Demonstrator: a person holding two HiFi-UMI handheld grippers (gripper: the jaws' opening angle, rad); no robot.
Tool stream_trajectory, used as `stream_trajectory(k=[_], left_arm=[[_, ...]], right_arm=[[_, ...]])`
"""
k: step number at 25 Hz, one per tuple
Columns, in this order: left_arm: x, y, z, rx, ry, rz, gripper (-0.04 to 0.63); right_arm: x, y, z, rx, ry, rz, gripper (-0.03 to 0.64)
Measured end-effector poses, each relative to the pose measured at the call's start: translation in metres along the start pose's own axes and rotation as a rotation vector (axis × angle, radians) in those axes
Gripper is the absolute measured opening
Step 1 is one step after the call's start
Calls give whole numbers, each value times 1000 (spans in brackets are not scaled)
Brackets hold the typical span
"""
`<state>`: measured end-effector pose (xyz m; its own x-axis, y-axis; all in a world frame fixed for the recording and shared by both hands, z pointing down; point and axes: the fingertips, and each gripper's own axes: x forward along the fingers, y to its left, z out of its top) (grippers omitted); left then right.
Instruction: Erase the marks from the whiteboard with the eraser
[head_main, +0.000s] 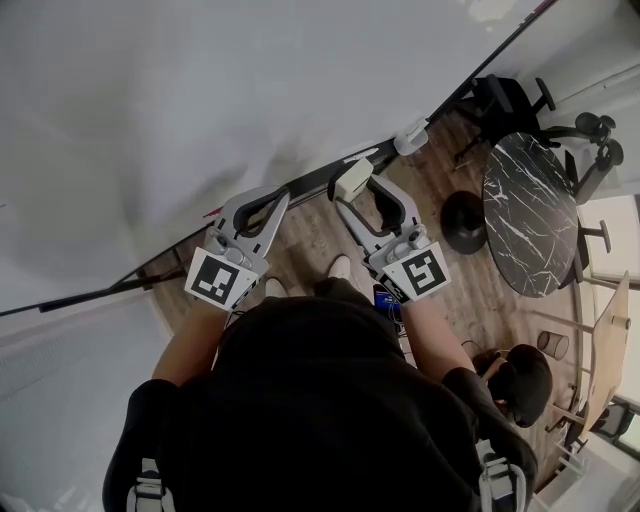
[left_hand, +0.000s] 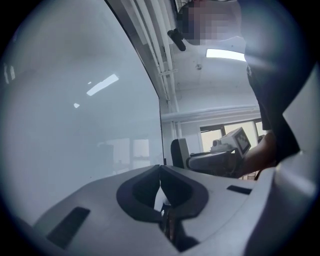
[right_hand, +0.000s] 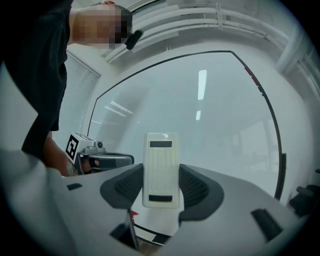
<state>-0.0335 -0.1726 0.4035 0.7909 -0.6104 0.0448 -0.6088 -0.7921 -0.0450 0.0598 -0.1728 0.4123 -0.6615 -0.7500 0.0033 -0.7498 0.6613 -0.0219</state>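
Observation:
The whiteboard (head_main: 200, 110) fills the upper left of the head view, and its dark lower rail (head_main: 300, 187) runs slantwise. I see no clear marks on its face. A white ribbed eraser (right_hand: 161, 170) stands upright between the jaws of my right gripper (right_hand: 161, 175), facing the whiteboard (right_hand: 200, 115). In the head view the right gripper (head_main: 352, 182) holds the eraser (head_main: 351, 177) just off the rail. My left gripper (head_main: 282, 197) is beside it, to the left, jaws shut with nothing in them. In its own view the left gripper (left_hand: 160, 169) points along the whiteboard (left_hand: 75, 110).
A second small white block (head_main: 411, 136) sits further along the rail. A round black marble table (head_main: 530, 215), black office chairs (head_main: 510, 98) and a black round base (head_main: 465, 222) stand on the wooden floor at right. A dark rounded object (head_main: 525, 385) lies near my right elbow.

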Motion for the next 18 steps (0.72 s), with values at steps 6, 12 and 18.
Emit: stream_trajectory(k=[6, 12, 18], left_arm=[[3, -3, 1, 3, -9, -7, 5], [4, -6, -1, 3, -3, -25, 3], [5, -7, 1, -6, -2, -34, 3]], right_arm=[[-1, 0, -1, 0, -6, 0, 221], [0, -1, 0, 1, -14, -1, 221], [2, 3, 3, -4, -11, 10, 221]])
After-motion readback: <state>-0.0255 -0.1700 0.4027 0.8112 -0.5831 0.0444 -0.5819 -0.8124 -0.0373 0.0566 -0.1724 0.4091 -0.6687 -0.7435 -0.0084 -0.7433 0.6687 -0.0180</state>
